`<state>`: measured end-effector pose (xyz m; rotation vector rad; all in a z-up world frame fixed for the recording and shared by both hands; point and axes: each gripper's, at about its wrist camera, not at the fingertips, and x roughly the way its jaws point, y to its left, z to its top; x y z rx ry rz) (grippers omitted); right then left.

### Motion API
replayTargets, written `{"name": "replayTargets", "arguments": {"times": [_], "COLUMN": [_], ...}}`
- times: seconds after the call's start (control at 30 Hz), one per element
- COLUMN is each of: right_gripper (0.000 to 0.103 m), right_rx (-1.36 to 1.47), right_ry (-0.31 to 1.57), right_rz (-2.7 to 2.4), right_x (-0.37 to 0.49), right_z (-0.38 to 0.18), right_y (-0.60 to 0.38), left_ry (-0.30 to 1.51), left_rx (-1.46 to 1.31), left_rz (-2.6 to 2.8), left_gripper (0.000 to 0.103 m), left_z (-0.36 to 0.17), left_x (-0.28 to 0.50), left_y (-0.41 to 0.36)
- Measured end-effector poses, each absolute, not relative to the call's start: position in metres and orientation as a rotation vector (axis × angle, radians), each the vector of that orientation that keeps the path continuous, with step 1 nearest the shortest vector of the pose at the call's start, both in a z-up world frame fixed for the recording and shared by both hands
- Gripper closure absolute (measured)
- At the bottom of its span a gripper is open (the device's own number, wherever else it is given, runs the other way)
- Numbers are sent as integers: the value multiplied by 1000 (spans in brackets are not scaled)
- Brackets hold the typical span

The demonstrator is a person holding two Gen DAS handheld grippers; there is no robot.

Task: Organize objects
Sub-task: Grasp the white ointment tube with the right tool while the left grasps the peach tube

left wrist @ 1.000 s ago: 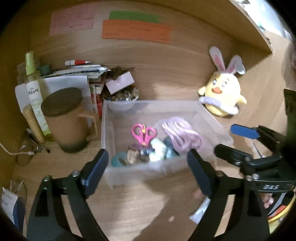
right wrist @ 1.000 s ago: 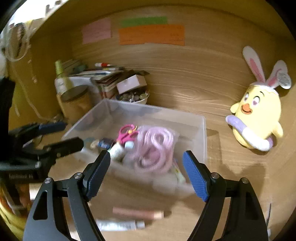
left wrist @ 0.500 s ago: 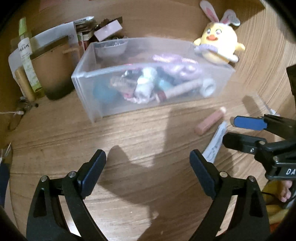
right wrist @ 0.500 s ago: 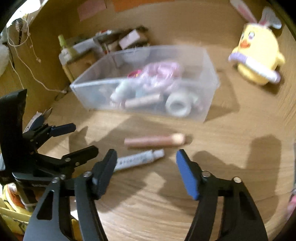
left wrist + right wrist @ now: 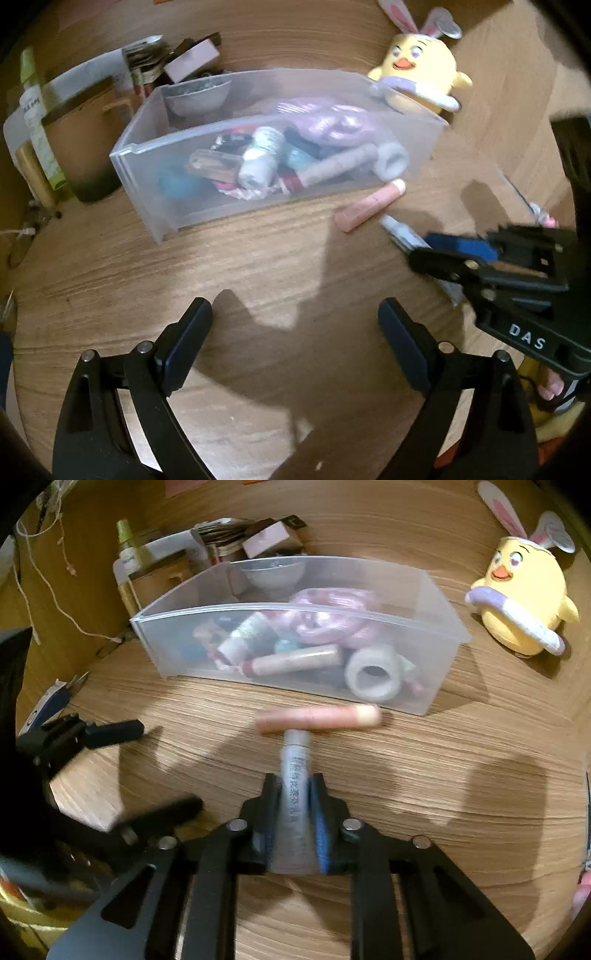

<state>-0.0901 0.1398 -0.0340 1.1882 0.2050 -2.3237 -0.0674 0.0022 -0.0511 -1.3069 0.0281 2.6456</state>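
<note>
1. Right wrist view: right gripper (image 5: pixel 293 812) has its fingers (image 5: pixel 320 827) clamped on a white tube (image 5: pixel 295 775) with dark print along its side. Tube runs forward between the blue pads, capped end toward the clear bin (image 5: pixel 295 609).
2. Tube's capped end meets or nearly meets the pink tube (image 5: pixel 317 718); cannot tell whether they touch.
3. Pink tube lies crosswise on the worktop (image 5: pixel 443 775), just in front of the clear bin's near wall, pale cap toward the right corner of the bin.
4. Clear bin contents, seen through the wall: a roll of white tape (image 5: pixel 373 677) at the right end, a pinkish tube (image 5: pixel 295 661) beside it, a pink coiled bundle (image 5: pixel 328 613) behind. Other small items too blurred to name.
5. Yellow chick plush (image 5: pixel 521 602) with bunny ears stands to the right of the clear bin, well apart from it.
6. Behind the clear bin, to its left: a brown lidded mug (image 5: pixel 85 147), a green-capped bottle (image 5: pixel 33 110), a stack of papers and boxes (image 5: pixel 243 531).
7. Left wrist view: left gripper (image 5: pixel 295 332) hangs over bare worktop in front of the clear bin, fingers (image 5: pixel 184 339) spread wide, nothing between them.
8. Same view: right gripper (image 5: pixel 436 251) enters to the right of the clear bin, low over the worktop, white tube (image 5: pixel 402 230) in its grip, pink tube (image 5: pixel 369 203) just past it.
</note>
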Motion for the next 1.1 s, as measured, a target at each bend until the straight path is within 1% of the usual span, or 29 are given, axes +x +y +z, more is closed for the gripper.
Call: {"name": "replayTargets", "arguments": {"times": [0.1, 0.4, 0.6, 0.73, 0.8, 0.83, 0.87, 1.1], "right_gripper": [88, 88, 88, 88, 88, 88, 88, 88], "right_rx": [1190, 1155, 1166, 1192, 1198, 1196, 1197, 1193], "right_ry": [179, 67, 105, 170, 171, 171, 166, 94], "right_rz": [-2359, -2418, -2420, -2355, -2319, -2306, -2298, -2293], "right_x": [-94, -105, -125, -138, -139, -140, -140, -134], "right_z": [-33, -19, -20, -28, -30, -31, -31, -28], "right_y": [155, 195, 194, 180, 176, 176, 177, 190], "left_ry": [21, 118, 114, 103, 123, 121, 110, 16], "left_rx": [-1290, -1269, -1295, -1314, -1305, -1301, -1304, -1286], "left_rz": [2649, 2610, 2574, 2543, 2532, 2518, 2499, 2364], "left_gripper": [11, 11, 12, 15, 21, 27, 30, 30], "left_z": [-44, -33, -44, -49, -49, -50, -50, -46], "left_x": [-79, -122, -133, -138, -138, -137, -137, -116], "left_y": [5, 36, 48, 53, 58, 59, 59, 61]}}
